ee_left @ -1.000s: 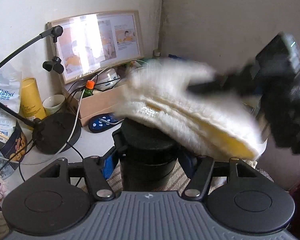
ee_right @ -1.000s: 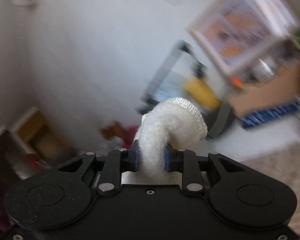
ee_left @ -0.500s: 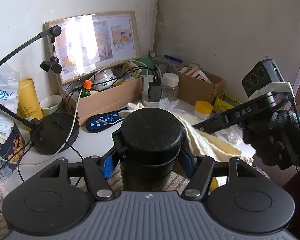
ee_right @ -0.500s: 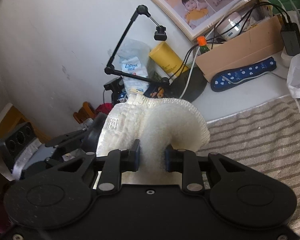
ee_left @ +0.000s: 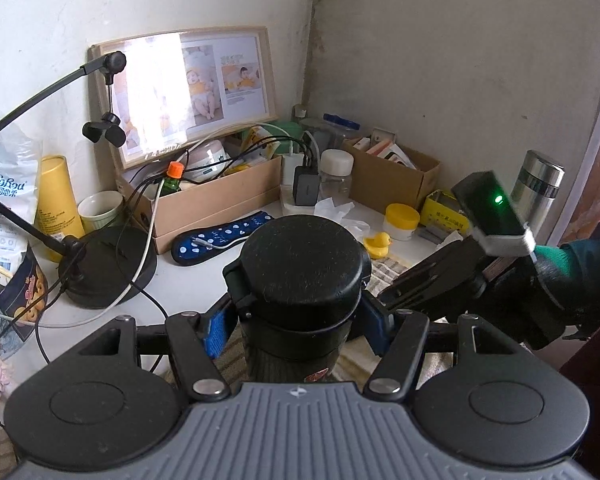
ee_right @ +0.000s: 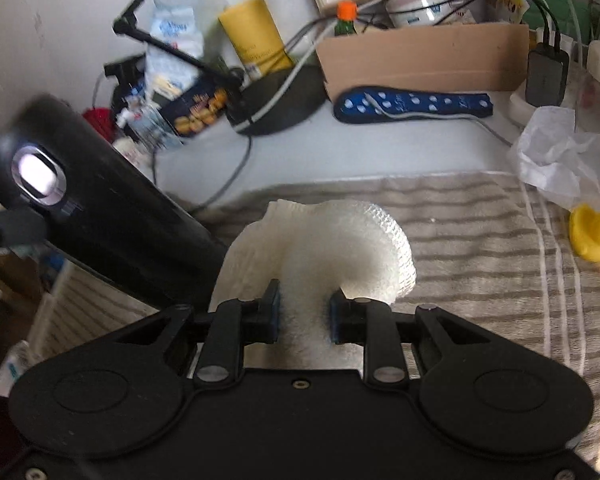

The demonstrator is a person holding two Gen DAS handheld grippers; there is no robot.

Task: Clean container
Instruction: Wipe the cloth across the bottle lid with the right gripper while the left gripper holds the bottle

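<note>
My left gripper (ee_left: 296, 320) is shut on a black lidded flask (ee_left: 302, 276), held upright above the striped mat. The flask also shows at the left of the right wrist view (ee_right: 100, 208), with a shiny button on its lid. My right gripper (ee_right: 304, 312) is shut on a folded white cloth (ee_right: 332, 248), which bulges forward above the mat, just right of the flask's body. In the left wrist view the right gripper (ee_left: 440, 280) sits low to the right of the flask, and the cloth is hidden there.
A striped towel mat (ee_right: 480, 240) covers the desk front. Behind it lie a blue dotted case (ee_right: 412, 104), a cardboard box (ee_left: 216, 196), a lamp base (ee_left: 108, 264), a yellow duck (ee_right: 592, 232), crumpled tissue (ee_right: 556, 156) and a steel flask (ee_left: 536, 184).
The right gripper has carried the cloth from over the flask's lid down to the flask's right side, low over the mat. The left gripper and flask have held still.
</note>
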